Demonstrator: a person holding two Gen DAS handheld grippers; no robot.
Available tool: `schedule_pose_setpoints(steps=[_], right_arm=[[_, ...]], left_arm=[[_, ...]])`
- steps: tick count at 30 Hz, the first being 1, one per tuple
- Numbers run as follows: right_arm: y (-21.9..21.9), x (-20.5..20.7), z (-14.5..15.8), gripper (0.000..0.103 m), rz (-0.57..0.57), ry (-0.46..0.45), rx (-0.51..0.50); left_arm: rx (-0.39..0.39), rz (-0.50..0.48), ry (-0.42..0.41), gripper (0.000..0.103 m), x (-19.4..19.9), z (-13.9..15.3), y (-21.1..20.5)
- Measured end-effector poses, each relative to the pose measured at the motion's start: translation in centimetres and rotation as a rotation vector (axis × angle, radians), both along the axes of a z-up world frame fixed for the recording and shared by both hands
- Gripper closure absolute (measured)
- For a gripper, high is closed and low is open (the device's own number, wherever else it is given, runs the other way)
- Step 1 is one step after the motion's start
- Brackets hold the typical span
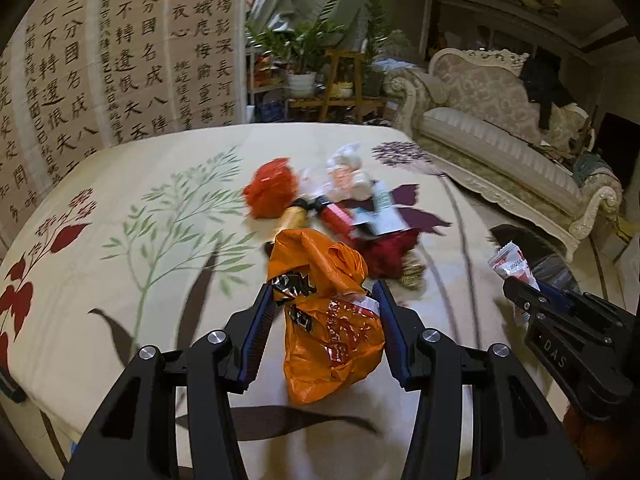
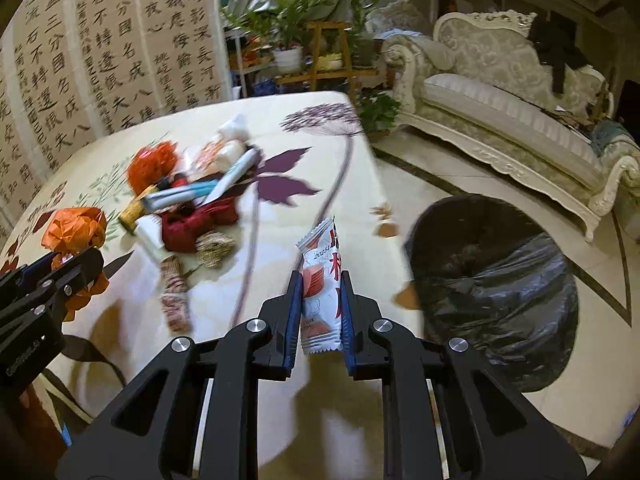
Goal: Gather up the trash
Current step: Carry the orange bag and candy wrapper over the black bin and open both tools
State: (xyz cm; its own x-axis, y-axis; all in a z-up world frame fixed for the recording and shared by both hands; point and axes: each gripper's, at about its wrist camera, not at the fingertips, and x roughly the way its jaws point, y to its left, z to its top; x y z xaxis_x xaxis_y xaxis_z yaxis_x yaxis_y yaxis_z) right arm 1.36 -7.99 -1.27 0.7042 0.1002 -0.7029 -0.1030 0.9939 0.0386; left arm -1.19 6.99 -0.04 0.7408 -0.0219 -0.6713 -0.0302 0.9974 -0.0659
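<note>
My left gripper [image 1: 325, 294] is shut on a crumpled orange plastic bag [image 1: 328, 320] that hangs above the floral tablecloth [image 1: 160, 240]. In the right wrist view the same orange plastic bag [image 2: 76, 230] shows at the left edge with the left gripper [image 2: 60, 268]. My right gripper [image 2: 321, 284] is shut on a white and red snack wrapper [image 2: 320, 280], held upright near the table's right edge. That snack wrapper [image 1: 512, 266] and the right gripper [image 1: 528, 292] also show at the right of the left wrist view. A pile of trash [image 2: 188, 200] lies mid-table. A bin with a black liner [image 2: 492, 288] stands on the floor to the right.
The trash pile [image 1: 340, 208] holds a red crumpled bag, tubes, wrappers and a dark red cloth. An ornate sofa [image 2: 500, 100] stands at the back right, potted plants [image 2: 288, 40] on wooden stands behind the table, and a calligraphy screen [image 2: 100, 60] on the left.
</note>
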Motion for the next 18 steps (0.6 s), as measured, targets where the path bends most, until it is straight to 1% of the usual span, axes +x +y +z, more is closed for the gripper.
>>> schedule_pose_setpoints(steps=[6, 9, 13, 18], right_arm=[[-4.7, 0.6, 0.5, 0.086, -0.100, -0.022, -0.008], [-7.1, 1.1, 0.4, 0.086, -0.149, -0.027, -0.015], [-9.6, 1.6, 0.0, 0.086, -0.197, -0.026, -0.019], [-12.5, 2.4, -0.7, 0.085, -0.245, -0.019, -0.018]], left_arm=[[-0.004, -0.088, -0.024, 0.053, 1.0, 0.5, -3.9], [-0.014, -0.140, -0.031, 0.053, 1.9, 0.7, -6.3], [-0.007, -0.197, -0.046, 0.053, 2.6, 0.9, -9.4], [-0.015, -0.253, -0.025, 0.053, 4.3, 0.4, -13.0]])
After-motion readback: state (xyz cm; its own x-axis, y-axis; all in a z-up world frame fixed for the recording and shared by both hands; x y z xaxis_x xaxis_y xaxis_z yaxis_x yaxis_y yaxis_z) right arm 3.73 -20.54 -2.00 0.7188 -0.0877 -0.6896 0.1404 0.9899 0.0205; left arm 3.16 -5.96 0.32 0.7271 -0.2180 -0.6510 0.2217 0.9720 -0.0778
